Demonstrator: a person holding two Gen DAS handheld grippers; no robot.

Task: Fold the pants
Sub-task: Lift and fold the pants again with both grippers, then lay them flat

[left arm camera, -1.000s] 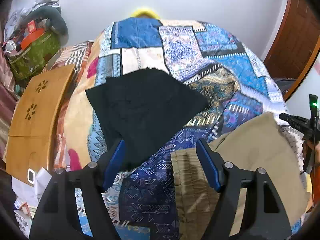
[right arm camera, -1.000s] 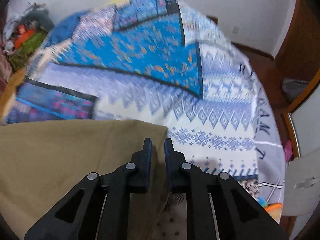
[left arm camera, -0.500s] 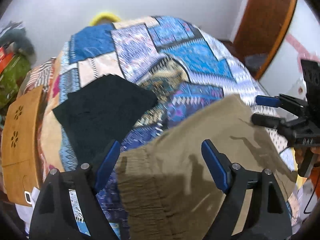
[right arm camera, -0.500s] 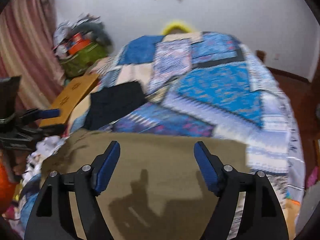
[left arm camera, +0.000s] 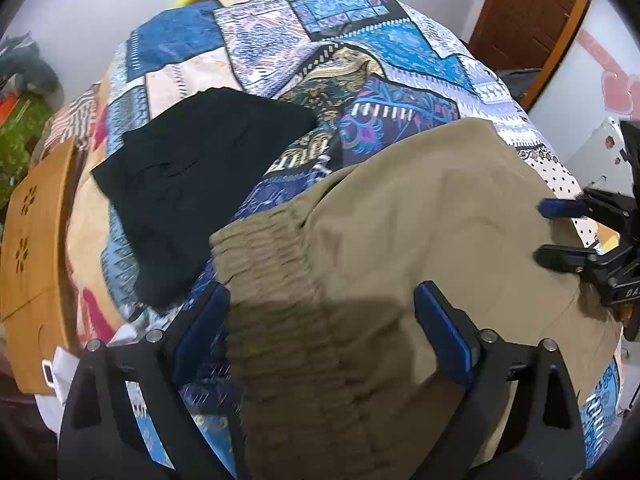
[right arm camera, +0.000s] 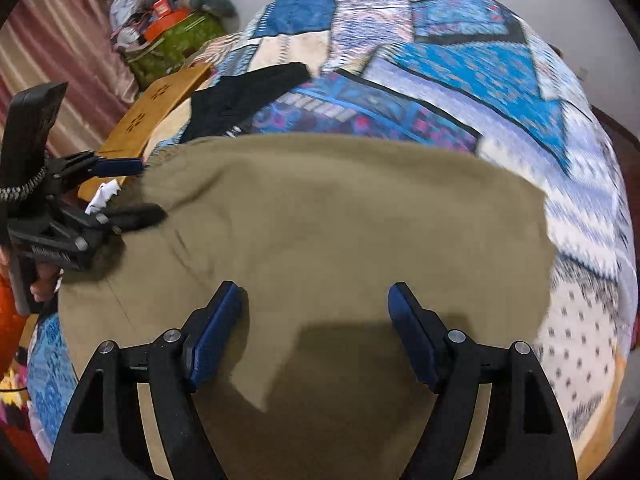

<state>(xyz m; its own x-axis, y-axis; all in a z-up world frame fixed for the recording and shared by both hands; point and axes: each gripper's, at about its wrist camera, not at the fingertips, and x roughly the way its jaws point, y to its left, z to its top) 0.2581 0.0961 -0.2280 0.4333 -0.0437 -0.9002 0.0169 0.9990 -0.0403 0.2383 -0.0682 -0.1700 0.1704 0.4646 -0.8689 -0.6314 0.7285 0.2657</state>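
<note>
Khaki pants (left arm camera: 400,240) with a gathered elastic waistband (left arm camera: 272,272) lie folded on the patchwork bedspread (left arm camera: 320,40); they also fill the middle of the right wrist view (right arm camera: 340,220). My left gripper (left arm camera: 320,332) is open and empty above the waistband end. My right gripper (right arm camera: 316,328) is open and empty above the other end of the pants. Each gripper shows in the other's view: the right one (left arm camera: 548,232) at the pants' right edge, the left one (right arm camera: 140,192) at their left edge.
A folded black garment (left arm camera: 200,168) lies on the bed left of the pants, also in the right wrist view (right arm camera: 240,96). A wooden lap table (left arm camera: 36,240) stands at the bed's left edge. Cluttered bags (right arm camera: 168,36) sit by the wall. A brown door (left arm camera: 528,20) is at the right.
My right gripper let go of the pants' edge and opened, then drew back. Both grippers have shifted over the khaki pants, which now lie flat on the bed.
</note>
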